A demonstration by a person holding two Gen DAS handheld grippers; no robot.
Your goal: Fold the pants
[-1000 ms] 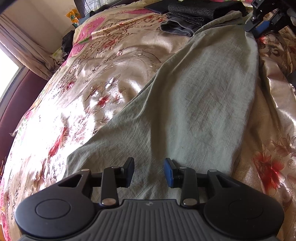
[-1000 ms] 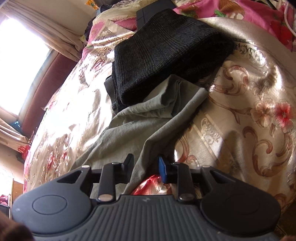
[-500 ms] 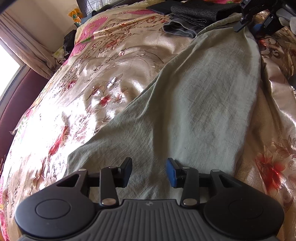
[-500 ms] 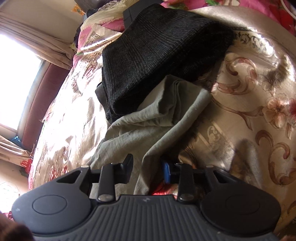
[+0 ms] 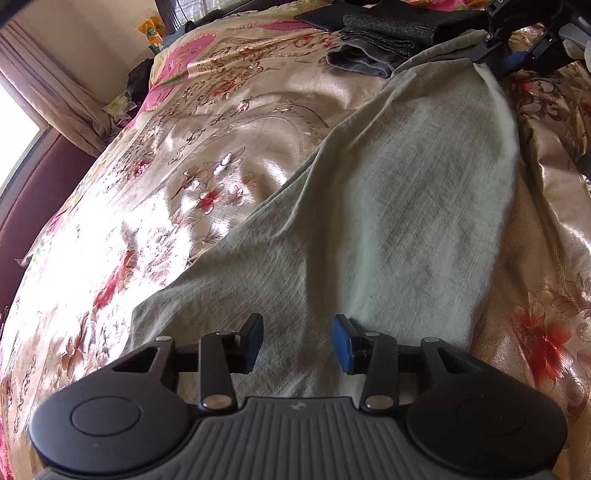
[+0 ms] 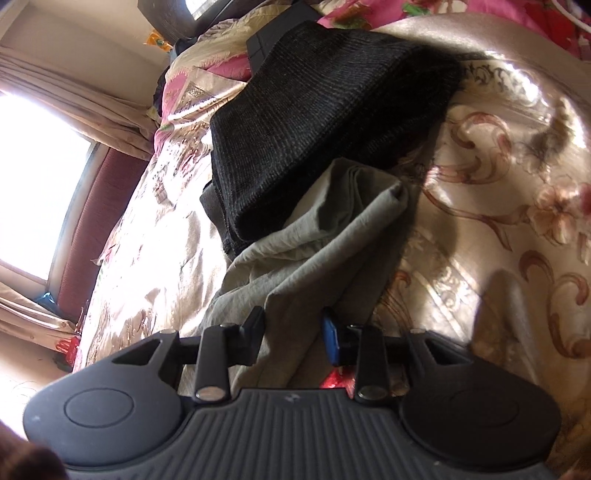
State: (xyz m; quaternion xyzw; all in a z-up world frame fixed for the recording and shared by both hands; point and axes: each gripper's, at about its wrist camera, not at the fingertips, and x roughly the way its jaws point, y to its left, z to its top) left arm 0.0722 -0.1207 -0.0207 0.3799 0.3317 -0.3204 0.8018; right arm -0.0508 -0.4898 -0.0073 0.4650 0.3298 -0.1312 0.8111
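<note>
Both sets of jaws have just been opening, and the right hand-held gripper (image 6: 293, 338) has rolled a touch, so the room now sits more tilted in its view.

Left wrist view: the left hand-held gripper (image 5: 297, 341) hovers with jaws parted at a moderate gap over the near end of the grey-green pants (image 5: 388, 221), pads clear of the cloth. The pants run away from it across the bed, long edges free on both sides. Left of the pants lies a broad, bare stretch of floral bedspread (image 5: 184, 177); to their right, a narrower strip. At the pants' far end sit folded dark clothes (image 5: 388, 33) and the other gripper.

Right wrist view: jaws part-open, a fold of the pants (image 6: 325, 258) passing between them; whether the pads press it I cannot tell. The pants' bunched far end touches the black folded garment (image 6: 325, 122). Right of the pants, open bedspread (image 6: 498, 221). Left of them, a bright window with curtains (image 6: 55, 184).
</note>
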